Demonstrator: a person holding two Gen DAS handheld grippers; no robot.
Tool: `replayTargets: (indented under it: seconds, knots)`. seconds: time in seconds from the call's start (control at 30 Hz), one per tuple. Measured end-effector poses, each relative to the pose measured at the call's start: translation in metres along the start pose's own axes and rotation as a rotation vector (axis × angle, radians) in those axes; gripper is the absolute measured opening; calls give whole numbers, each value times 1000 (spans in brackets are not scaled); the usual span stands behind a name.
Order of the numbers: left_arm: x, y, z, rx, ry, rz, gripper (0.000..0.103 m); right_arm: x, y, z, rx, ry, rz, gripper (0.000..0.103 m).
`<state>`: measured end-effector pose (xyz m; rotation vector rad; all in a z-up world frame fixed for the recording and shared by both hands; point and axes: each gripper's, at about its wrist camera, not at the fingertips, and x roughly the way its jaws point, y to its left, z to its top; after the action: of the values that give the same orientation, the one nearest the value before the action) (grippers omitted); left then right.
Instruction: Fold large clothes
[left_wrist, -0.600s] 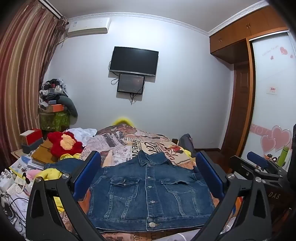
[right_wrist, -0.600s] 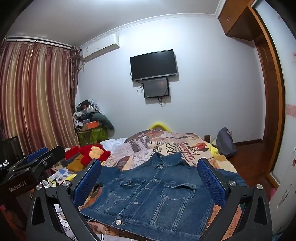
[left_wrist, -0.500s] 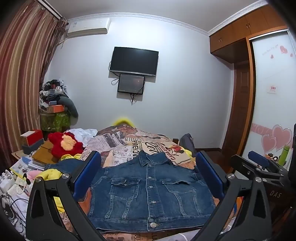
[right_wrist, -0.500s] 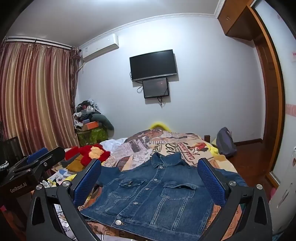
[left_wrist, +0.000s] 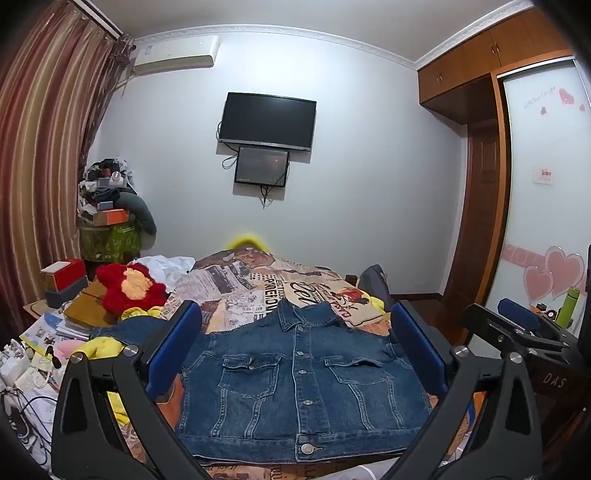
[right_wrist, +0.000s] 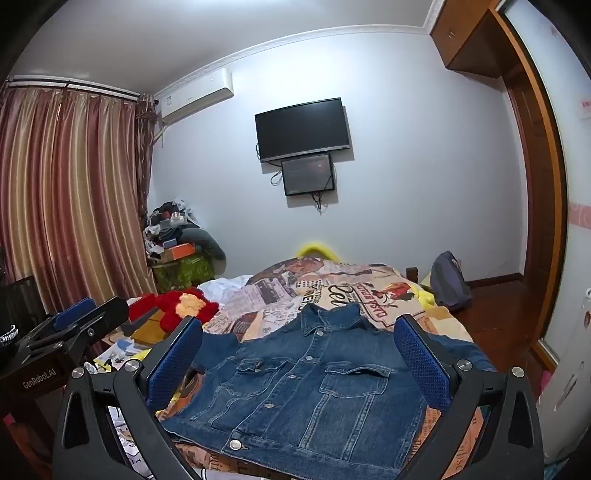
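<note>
Both tools, left (left_wrist: 295, 347) and right (right_wrist: 297, 350), wide open, empty, above denim jacket (left_wrist: 299, 380) beside red plush (left_wrist: 129, 288).

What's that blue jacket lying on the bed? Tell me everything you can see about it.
The denim jacket is dark blue with a washed look. It lies flat and face up on the patterned bedspread, buttoned shut with metal buttons down the front. The collar points toward the far wall and the hem is nearest the cameras. It has two flapped chest pockets and stitched vertical seams. One sleeve stretches out to the left. Nothing rests on it, and both open tongs are clear of it.
</note>
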<state>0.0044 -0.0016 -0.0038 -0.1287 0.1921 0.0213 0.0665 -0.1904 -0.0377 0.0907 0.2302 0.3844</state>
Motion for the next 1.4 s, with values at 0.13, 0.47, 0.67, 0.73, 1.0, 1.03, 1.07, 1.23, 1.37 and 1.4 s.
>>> replayTargets:
  seconds: [0.13,0.47,0.67,0.73,1.0,1.03,1.07,1.23,1.37,1.4]
  knots:
    - [0,0,0,0,1,0,103,0,0,1,3,2,0,103]
    - [0,0,0,-1,0,-1,103,-3,1,3,3,0,-1,103]
    - [0,1,1,0,1,-2,103,2,-4,1,5,0,-2,103]
    - [1,0,0,1,2,-3,103,2,-4,1,4,-1,-1,103]
    - [2,0,0,2,2,-4,103,2,-5,0,6,-2,-2,103]
    - [2,0,0,2,3,-4,103,2,-4,0,6,-2,-2,103]
    - [2,0,0,2,3,-3,103,2,-4,0,5,-2,-2,103]
    - [4,0,-1,1,8,-7,103,1,-5,3,4,-2,-3,103]
    - [5,1,-1,0,10,-10,103,1,-6,4,5,-2,-3,103]
    - [6,2,-2,1,12,-11,103,1,-5,4,5,-2,-2,103]
